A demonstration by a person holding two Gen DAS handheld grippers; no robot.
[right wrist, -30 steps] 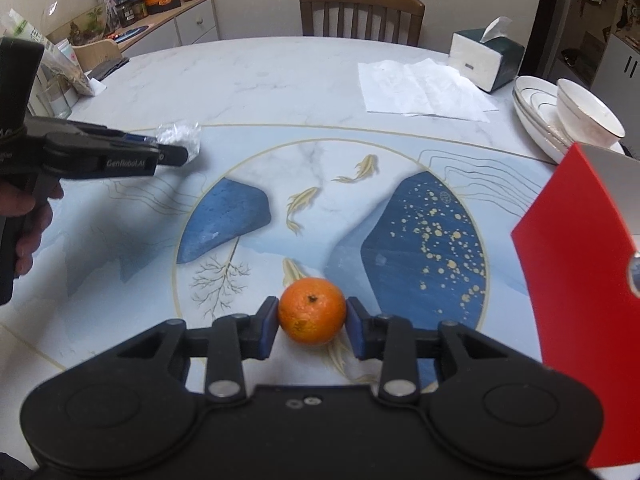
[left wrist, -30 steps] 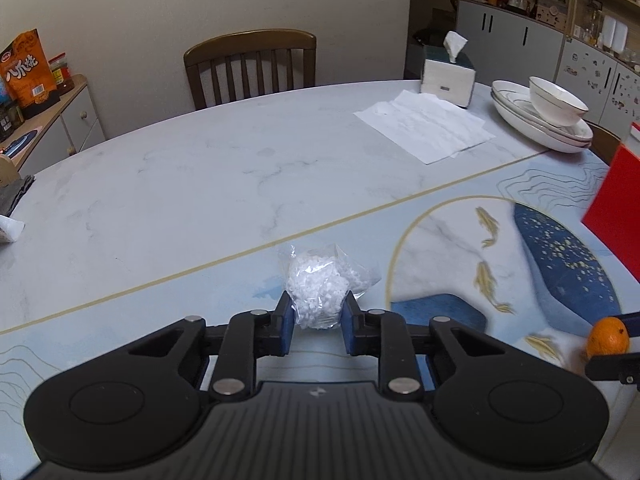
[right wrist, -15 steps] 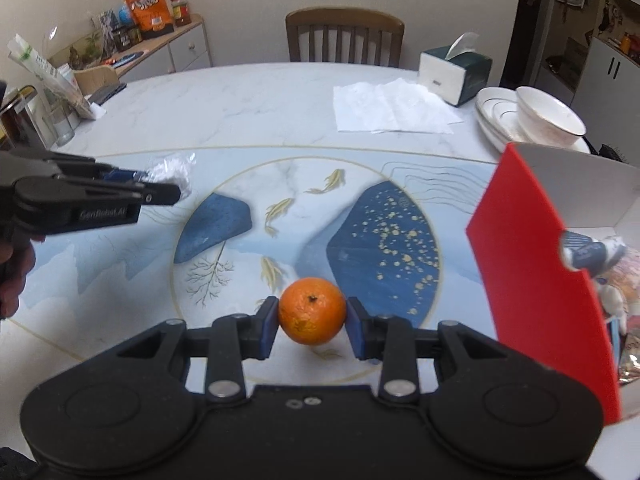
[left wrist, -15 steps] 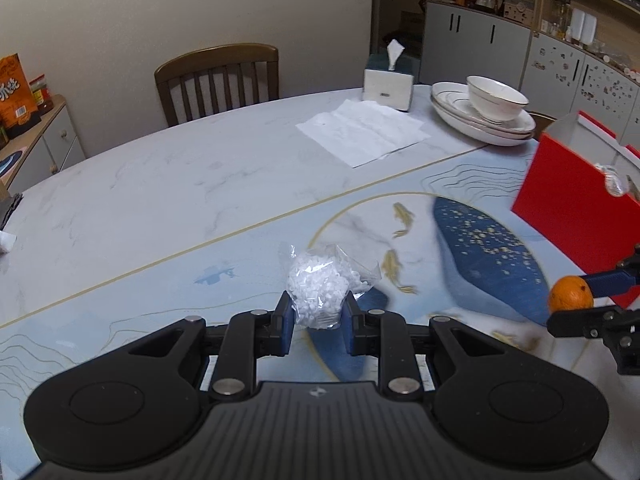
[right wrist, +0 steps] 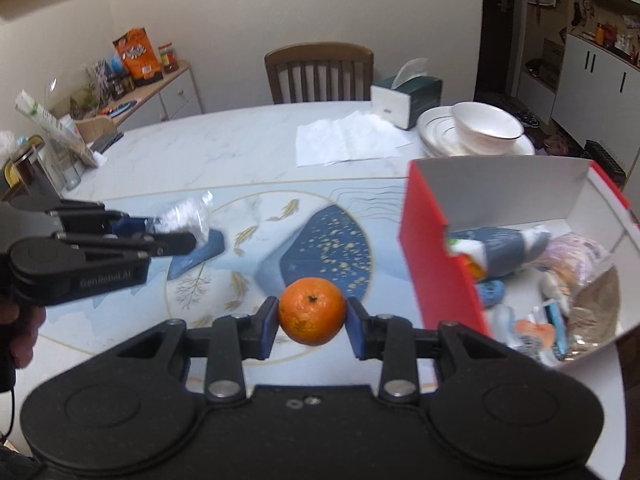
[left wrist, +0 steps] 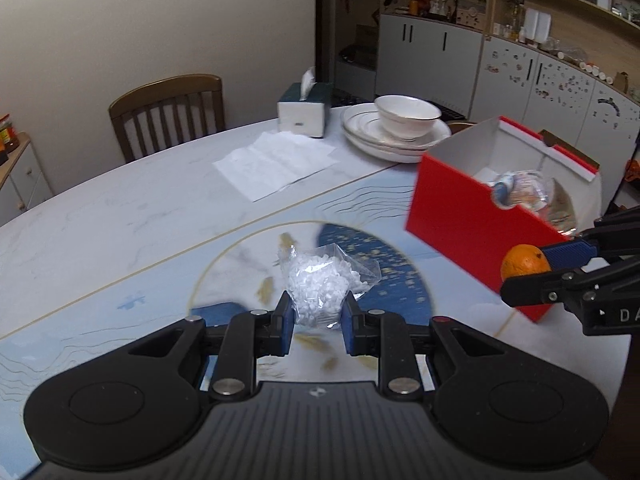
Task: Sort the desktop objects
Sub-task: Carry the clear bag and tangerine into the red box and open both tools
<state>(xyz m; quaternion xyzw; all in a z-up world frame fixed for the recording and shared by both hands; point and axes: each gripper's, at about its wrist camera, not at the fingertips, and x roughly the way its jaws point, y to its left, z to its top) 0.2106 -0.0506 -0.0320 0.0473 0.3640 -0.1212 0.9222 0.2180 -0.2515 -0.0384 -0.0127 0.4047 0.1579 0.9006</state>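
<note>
Counter [left wrist: 120, 216]: I see white marble with a blue fish-pattern inlay.
Far edge: I see a tissue box [left wrist: 305, 110], stacked plates [left wrist: 360, 136] carrying a bowl [left wrist: 408, 114].
Middle: unfolded white paper [left wrist: 276, 164] lies flat.
Right side: I see a red box [right wrist: 432, 264], open-topped.

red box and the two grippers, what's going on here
A person is sorting table items with two handheld grippers. The left gripper is shut on a clear plastic bag of white beads; the right gripper is shut on a round orange fruit. Both are held above the table beside the open red cardboard box, already partly filled.
</note>
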